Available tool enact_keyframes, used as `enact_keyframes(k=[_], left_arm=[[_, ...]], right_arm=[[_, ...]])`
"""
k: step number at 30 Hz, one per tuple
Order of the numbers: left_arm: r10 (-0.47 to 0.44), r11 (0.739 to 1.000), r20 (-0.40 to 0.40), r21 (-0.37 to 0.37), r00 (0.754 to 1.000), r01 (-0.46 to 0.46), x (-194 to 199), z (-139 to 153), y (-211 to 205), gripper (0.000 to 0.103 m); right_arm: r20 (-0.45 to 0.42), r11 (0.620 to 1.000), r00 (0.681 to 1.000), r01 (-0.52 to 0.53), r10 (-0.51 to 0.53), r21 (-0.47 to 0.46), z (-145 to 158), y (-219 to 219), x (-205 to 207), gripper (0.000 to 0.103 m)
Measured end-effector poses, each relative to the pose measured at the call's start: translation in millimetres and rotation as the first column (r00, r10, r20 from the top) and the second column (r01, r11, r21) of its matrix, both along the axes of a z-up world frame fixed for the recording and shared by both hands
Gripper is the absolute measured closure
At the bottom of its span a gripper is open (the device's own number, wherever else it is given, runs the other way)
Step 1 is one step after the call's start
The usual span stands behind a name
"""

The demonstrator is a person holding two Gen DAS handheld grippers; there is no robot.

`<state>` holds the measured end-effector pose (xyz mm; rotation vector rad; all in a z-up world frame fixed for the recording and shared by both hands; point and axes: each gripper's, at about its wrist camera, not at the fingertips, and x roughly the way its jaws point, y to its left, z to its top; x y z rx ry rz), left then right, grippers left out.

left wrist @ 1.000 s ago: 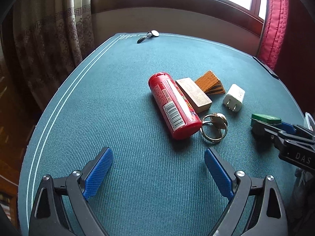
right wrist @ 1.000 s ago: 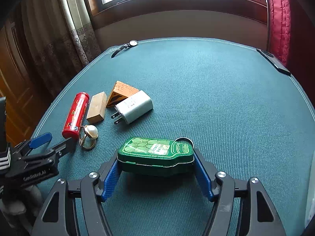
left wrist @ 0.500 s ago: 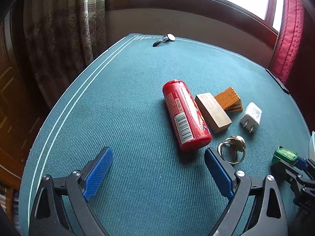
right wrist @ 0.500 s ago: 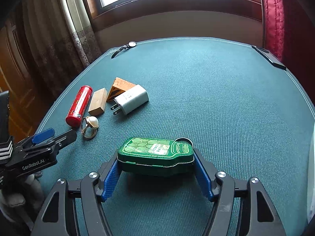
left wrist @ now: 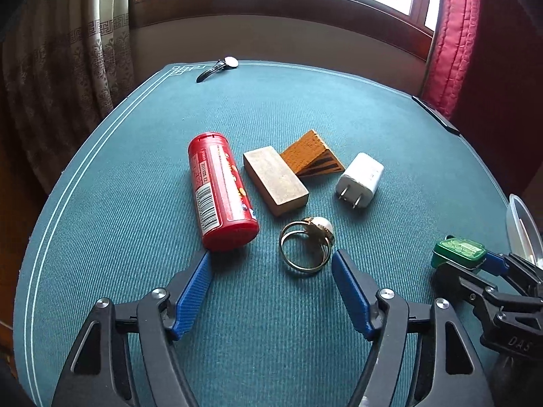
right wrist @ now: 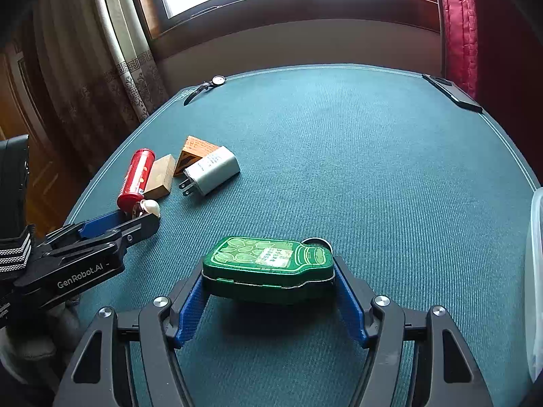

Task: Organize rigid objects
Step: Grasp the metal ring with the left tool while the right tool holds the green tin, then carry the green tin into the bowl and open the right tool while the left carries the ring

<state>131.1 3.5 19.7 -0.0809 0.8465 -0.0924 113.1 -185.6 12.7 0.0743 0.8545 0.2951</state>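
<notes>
A: Scanning the teal fabric-covered counter [left wrist: 135, 203] from the left: lying nearest the left edge, a red cylindrical plastic tube with a barcode label [left wrist: 219, 196]; lying just beside it, a tan rectangular wooden block [left wrist: 275, 179]; resting behind the block, an orange wedge-shaped piece with dark stripes [left wrist: 310, 154]; sitting a little apart to the right, a white plastic plug adapter with two metal prongs [left wrist: 361, 179].

B: And nearer the camera?

A: Lying in front of the block, a gold metal ring set with a pearl [left wrist: 307, 246]. Closing around it, the left claw [left wrist: 271, 266], blue pads not yet pressing on the ring, left pad tip just beside the tube's base.

B: Further right?

A: Pinching a green bottle-shaped metal tin with a leaf pattern [right wrist: 268, 261], the right claw [right wrist: 268, 288], one blue pad pressing each end, the tin hanging level over the counter, well apart from the group.

B: Along the far edge?

A: Lying at the left corner, a wristwatch with a dark strap [right wrist: 205, 88]; resting at the right corner, a flat black device [right wrist: 453, 93]. Showing at the right rim, a clear plastic container [right wrist: 536, 271].
</notes>
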Motion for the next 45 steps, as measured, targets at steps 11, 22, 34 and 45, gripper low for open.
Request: enact_keyframes(k=[11, 22, 34, 45], left_arm=[[-0.023, 1.000, 0.023, 0.014, 0.999, 0.022, 9.0, 0.4, -19.3, 0.066], [-0.054, 0.997, 0.016, -0.047, 0.998, 0.055, -8.2, 3.0, -31.8, 0.067], [-0.165, 0.984, 0.035, -0.065, 0.986, 0.167, -20.9, 19.5, -84.4, 0.067], [-0.262, 0.962, 0.050, -0.061, 0.964, 0.265, -26.4, 31.7, -137.6, 0.067]], right_arm=[[0.029, 1.000, 0.999, 0.016, -0.016, 0.003, 3.7, -4.7, -7.6, 0.032], [0.047, 0.999, 0.998, 0.041, -0.042, 0.036, 14.3, -26.7, -16.8, 0.032], [0.086, 0.984, 0.982, 0.162, -0.168, 0.071, 32.4, -93.1, -33.6, 0.032], [0.127, 0.931, 0.924, 0.347, -0.360, 0.112, 49.8, -176.4, -51.2, 0.032]])
